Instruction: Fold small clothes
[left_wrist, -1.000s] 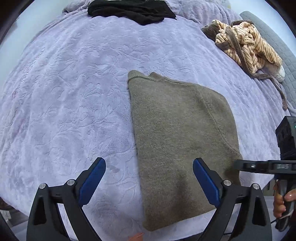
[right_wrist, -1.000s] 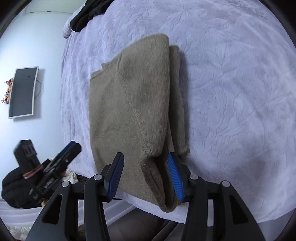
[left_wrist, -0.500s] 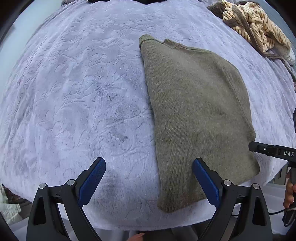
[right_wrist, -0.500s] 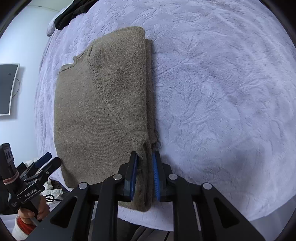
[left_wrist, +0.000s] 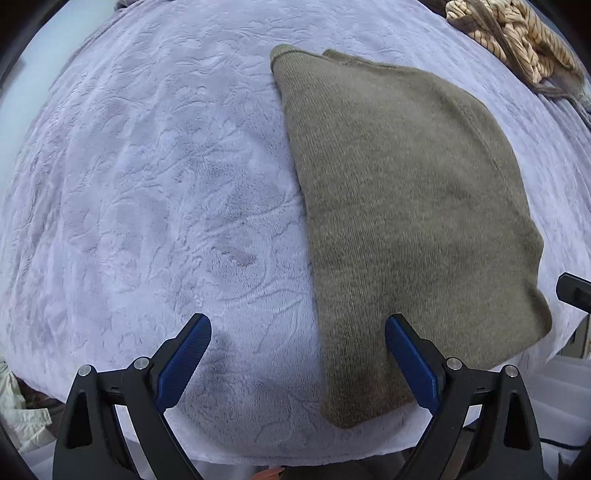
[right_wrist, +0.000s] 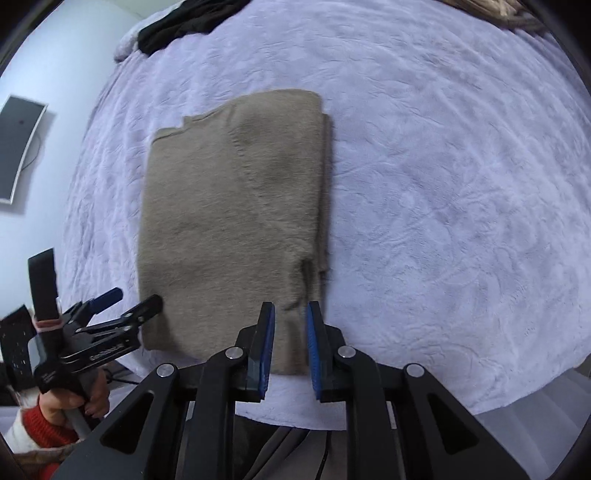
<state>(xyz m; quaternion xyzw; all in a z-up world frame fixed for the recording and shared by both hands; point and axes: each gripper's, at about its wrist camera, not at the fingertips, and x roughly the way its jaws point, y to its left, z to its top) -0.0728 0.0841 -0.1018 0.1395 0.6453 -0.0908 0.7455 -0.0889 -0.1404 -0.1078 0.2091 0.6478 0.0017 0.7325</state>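
While our left gripper (left_wrist: 298, 360) gapes empty, our right gripper (right_wrist: 289, 347) pinches the folded olive knit sweater (right_wrist: 229, 221).

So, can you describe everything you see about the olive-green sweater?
The sweater is olive-green, of soft fuzzy knit, folded into a long rectangle with layered edges along one side. A diagonal sleeve seam crosses its top. It lies flat on the lilac blanket, near the bed's front edge. The right tongs are nearly shut over its near corner; whether they pinch it is unclear.
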